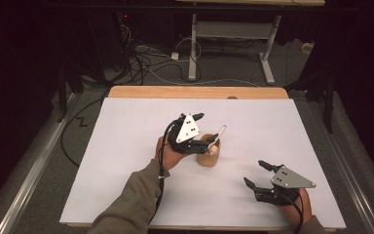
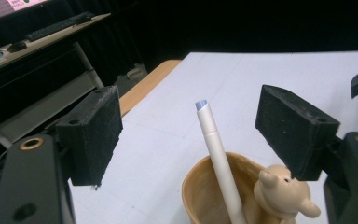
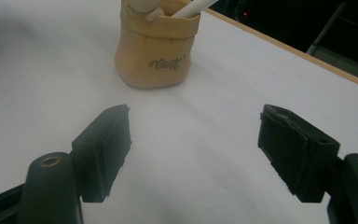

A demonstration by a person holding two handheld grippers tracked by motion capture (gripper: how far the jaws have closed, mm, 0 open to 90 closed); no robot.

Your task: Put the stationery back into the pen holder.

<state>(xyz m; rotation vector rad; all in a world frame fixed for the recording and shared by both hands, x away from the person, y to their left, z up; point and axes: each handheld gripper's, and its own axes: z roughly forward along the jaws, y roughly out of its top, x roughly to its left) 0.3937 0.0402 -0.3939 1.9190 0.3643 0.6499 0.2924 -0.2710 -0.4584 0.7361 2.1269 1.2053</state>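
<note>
1. pen [image 2: 216, 154]: a white pen stands tilted in the tan cup [image 3: 154, 51], its tip leaning out over the rim; judged already placed.
2. cup: sits on the white desk [image 1: 126, 146] near the middle, a small bear figure [image 2: 284, 191] on its rim beside the pen.
3. left gripper [image 1: 199, 127]: poised just above the cup, jaws spread wide to either side of the pen without touching it; judged a completed release, with only the withdrawal left.
4. right gripper [image 1: 255, 175]: rests near the desk's front edge, well apart from the cup, jaws open and holding nothing.
5. surroundings: nothing else lies on the desk; floor cables [image 1: 146, 63] and a second table [image 1: 233, 34] lie beyond, obstructing nothing.
</note>
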